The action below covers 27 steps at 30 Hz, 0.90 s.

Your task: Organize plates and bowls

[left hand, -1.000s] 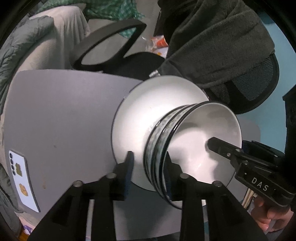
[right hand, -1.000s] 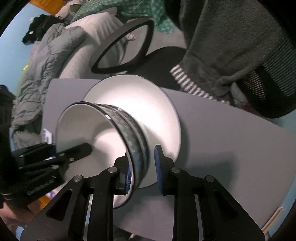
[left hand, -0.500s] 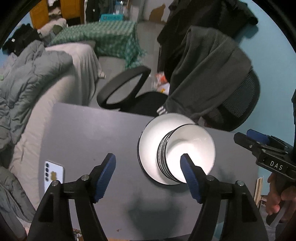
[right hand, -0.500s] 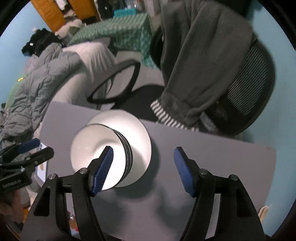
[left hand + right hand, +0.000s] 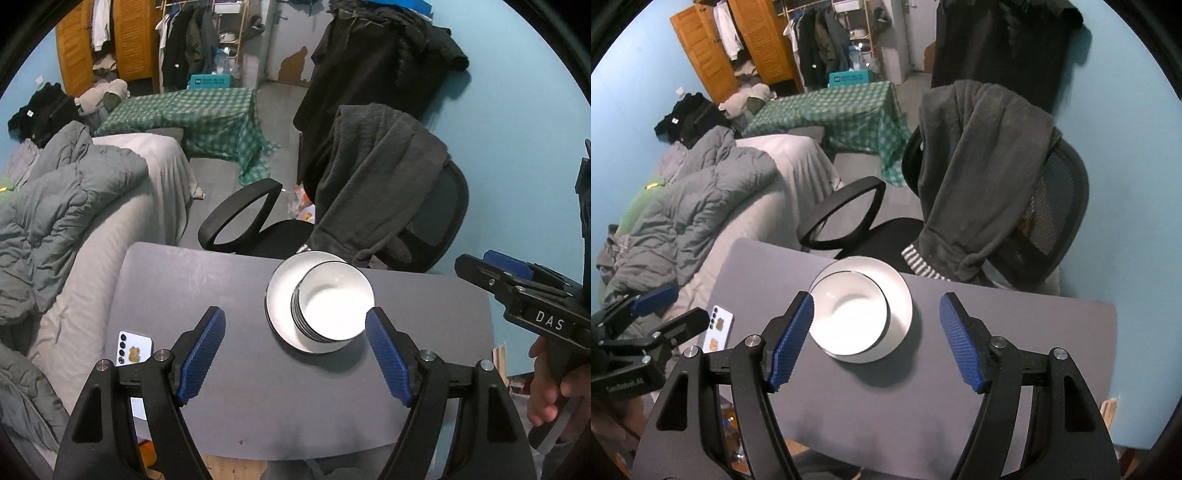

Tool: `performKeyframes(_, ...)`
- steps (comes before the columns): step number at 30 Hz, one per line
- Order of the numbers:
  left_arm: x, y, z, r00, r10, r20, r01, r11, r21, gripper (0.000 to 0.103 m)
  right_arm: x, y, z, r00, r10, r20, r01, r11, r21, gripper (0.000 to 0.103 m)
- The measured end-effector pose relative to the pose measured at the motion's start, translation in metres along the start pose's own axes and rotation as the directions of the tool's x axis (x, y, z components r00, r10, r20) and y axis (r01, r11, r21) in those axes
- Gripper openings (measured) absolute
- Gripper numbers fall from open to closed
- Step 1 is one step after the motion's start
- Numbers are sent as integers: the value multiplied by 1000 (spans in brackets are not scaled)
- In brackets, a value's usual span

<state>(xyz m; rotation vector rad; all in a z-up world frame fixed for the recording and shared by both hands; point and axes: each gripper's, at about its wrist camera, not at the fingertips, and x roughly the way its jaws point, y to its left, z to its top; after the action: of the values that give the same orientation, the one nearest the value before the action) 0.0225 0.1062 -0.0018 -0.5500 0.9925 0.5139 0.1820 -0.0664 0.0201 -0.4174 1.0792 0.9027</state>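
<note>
A stack of white bowls (image 5: 334,308) with dark rims sits on a white plate (image 5: 279,295) in the middle of the grey table (image 5: 229,387). The same bowls (image 5: 849,314) and plate (image 5: 899,295) show in the right wrist view. My left gripper (image 5: 295,354) is open and empty, raised above the table on the near side of the stack. My right gripper (image 5: 877,343) is also open and empty, raised above the stack. The right gripper also shows at the right edge of the left wrist view (image 5: 517,284), and the left gripper shows at the left of the right wrist view (image 5: 650,314).
A white phone (image 5: 135,350) lies near the table's left edge. A black office chair (image 5: 406,206) draped with a dark sweater stands behind the table. A bed with a grey duvet (image 5: 55,206) is to the left.
Both grippers let go of the bowl stack, opened wide and drew back and up, well away from the table. The bowls stay stacked on the plate.
</note>
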Motion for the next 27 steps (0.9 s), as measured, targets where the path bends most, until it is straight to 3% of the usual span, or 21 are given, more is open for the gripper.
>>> performKeyframes(11,-21,-4,-18,998,-57,15,57,998,-5,79,-36,0,-15,998,-50,46,46,995,89,70)
performKeyframes(17,-26,-4,-21,998,-59,24,59,998,-9,79,-49,4,-23,995,-83,61,78,994,79,70)
performKeyframes(27,-37,-5,-18,997,-46,66,46,999,-3,79,-52,11,-25,996,-65,64,60,995,77,70)
